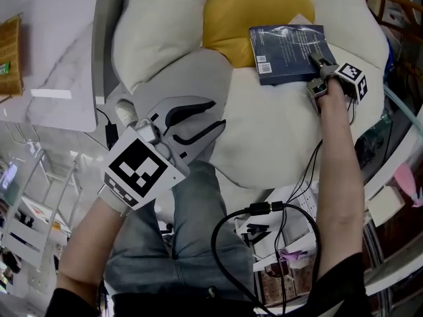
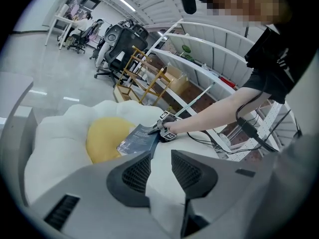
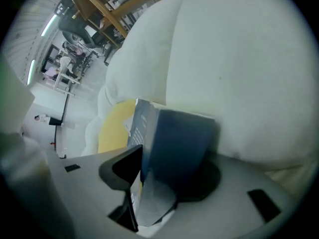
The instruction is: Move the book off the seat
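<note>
Clamping the book (image 1: 287,48) on the seat (image 1: 277,131) is the right hand-held gripper (image 1: 316,71); the left hand-held gripper (image 1: 217,113) gapes empty.

Room for passage is being left over the seat's (image 1: 277,137) bare near and left parts. Its far-right part is being taken up by the book (image 1: 285,45), which is being clamped at its right edge by the right gripper (image 1: 316,67). The near-left edge is being overhung by the left gripper (image 1: 198,121), jaws apart. The near edge is being crowded below by cables (image 1: 291,207).
</note>
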